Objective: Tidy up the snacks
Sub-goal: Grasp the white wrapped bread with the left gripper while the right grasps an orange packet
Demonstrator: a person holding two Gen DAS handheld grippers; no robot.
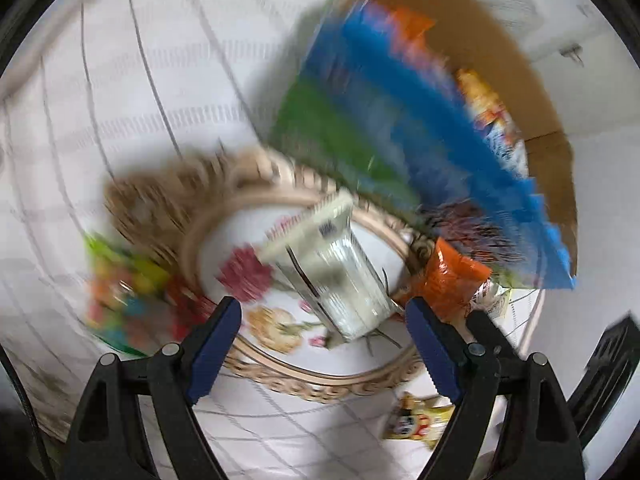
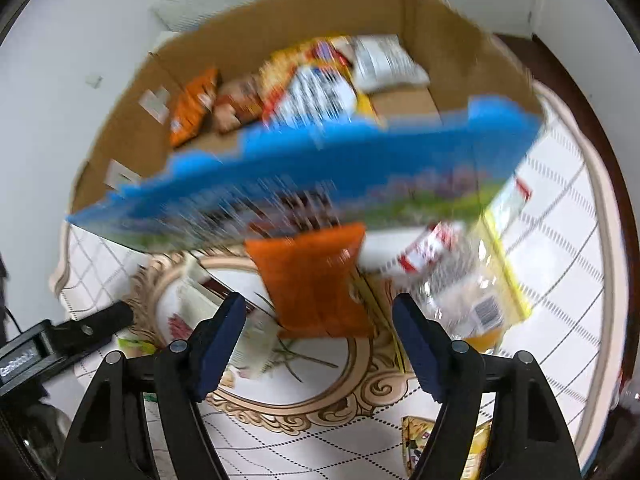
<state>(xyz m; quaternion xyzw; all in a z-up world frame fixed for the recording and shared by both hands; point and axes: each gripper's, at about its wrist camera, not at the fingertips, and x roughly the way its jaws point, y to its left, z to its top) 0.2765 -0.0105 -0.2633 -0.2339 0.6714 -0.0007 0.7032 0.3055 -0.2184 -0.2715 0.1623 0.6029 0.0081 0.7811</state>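
Both grippers, left (image 1: pixel 324 316) and right (image 2: pixel 320 312), hung spread and empty over the floral tray (image 1: pixel 384 384). A clear-fronted packet (image 1: pixel 340 272) and an orange snack bag (image 2: pixel 316 280) lay on it, beside the cardboard box (image 2: pixel 448 32) of snacks.

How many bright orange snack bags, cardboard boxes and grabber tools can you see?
Bright orange bags: 2 (one in front of the right gripper, one inside the box)
Cardboard box: 1
Grippers: 2 (left gripper, right gripper)
Total: 5
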